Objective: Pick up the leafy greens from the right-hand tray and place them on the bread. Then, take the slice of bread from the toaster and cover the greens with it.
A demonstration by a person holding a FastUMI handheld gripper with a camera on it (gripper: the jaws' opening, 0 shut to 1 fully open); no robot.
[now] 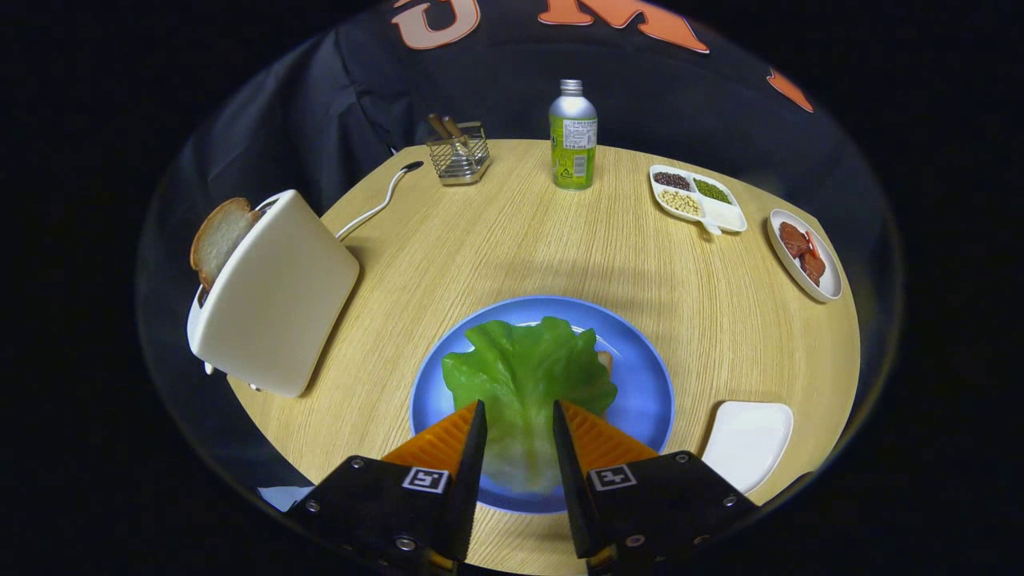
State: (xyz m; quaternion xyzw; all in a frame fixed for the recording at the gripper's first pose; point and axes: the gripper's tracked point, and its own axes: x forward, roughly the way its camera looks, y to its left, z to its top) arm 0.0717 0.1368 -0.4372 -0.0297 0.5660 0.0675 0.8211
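A: Table (pixel 544 248) of pale wood is bearing toaster (pixel 276 296), blue plate (pixel 648 384), leafy greens (pixel 528 372) — already covering the bread (pixel 606 360).

B: Gripper (pixel 516 420) is hovering part-open, fingers straddling the leaf, clasping nothing. Risk — dragging the greens askew while withdrawing. The bread slice (pixel 218 238) is standing in the toaster.

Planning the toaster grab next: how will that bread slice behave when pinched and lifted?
Bread slice likely light and soft; a hard pinch may dent it. It stands tilted out of the toaster slot, so it may drag. Gripper is open over the lettuce.
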